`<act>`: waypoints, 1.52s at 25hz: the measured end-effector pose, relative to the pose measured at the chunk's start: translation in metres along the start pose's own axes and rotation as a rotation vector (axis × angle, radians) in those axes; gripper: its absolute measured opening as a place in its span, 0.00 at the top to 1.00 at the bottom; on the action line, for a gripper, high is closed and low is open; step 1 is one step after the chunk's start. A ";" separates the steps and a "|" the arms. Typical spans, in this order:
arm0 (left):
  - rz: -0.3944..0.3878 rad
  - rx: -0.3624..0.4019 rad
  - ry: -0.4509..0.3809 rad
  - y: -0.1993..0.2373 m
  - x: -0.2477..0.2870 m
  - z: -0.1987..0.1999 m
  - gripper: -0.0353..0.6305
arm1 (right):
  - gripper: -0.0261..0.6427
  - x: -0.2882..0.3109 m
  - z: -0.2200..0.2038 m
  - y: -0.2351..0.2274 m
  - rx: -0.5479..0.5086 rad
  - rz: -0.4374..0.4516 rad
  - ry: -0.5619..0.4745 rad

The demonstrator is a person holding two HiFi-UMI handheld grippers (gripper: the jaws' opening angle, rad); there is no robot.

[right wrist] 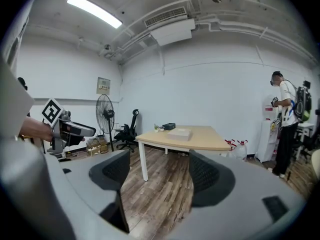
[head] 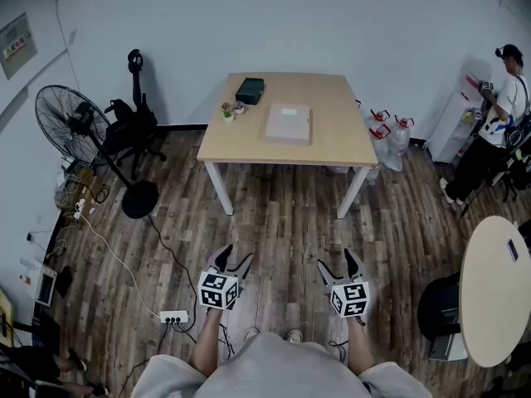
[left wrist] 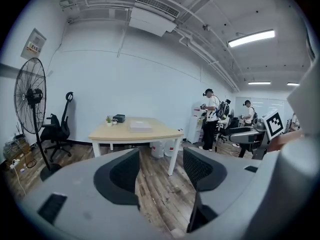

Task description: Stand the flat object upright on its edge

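A pale, flat rectangular box [head: 288,123] lies flat on the wooden table [head: 332,143] across the room. It also shows in the left gripper view as the box [left wrist: 140,126] and in the right gripper view as the box [right wrist: 180,132]. Both grippers hang over the wooden floor, well short of the table. My left gripper [head: 234,257] is open, with only floor between its pads [left wrist: 125,171]. The right gripper [head: 337,260] is also open and holds nothing; floor shows between its pads [right wrist: 205,176].
A black box [head: 250,89] and a small potted plant [head: 226,110] sit at the table's far left. A standing fan [head: 70,123] and an office chair [head: 133,123] are left of it. Water bottles [head: 390,131] and a person [head: 498,114] are right. A round table [head: 495,288] is near right. A power strip [head: 173,317] lies on the floor.
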State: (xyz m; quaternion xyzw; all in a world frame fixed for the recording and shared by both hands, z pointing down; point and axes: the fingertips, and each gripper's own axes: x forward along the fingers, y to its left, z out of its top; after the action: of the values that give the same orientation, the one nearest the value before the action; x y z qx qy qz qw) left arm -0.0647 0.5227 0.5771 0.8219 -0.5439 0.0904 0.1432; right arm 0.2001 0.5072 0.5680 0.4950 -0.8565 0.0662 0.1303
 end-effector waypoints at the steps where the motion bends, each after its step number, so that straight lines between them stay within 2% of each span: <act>1: 0.003 0.000 0.001 -0.002 0.002 0.000 0.56 | 0.41 -0.001 -0.001 -0.002 -0.001 0.003 0.002; 7: 0.015 0.003 0.004 -0.021 0.014 0.002 0.56 | 0.47 -0.005 -0.007 -0.019 0.007 0.030 0.007; 19: 0.058 -0.006 0.007 -0.054 0.037 -0.003 0.56 | 0.48 -0.006 -0.012 -0.056 -0.021 0.075 0.015; 30: 0.049 -0.009 0.003 -0.038 0.076 0.000 0.56 | 0.48 0.027 -0.014 -0.072 -0.024 0.067 0.018; 38: 0.029 -0.020 0.014 0.003 0.130 0.008 0.57 | 0.49 0.089 -0.003 -0.089 -0.024 0.043 0.032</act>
State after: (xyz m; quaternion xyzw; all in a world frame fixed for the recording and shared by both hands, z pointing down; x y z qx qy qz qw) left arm -0.0162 0.4059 0.6096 0.8118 -0.5555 0.0929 0.1539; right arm 0.2351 0.3894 0.5954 0.4736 -0.8656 0.0664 0.1483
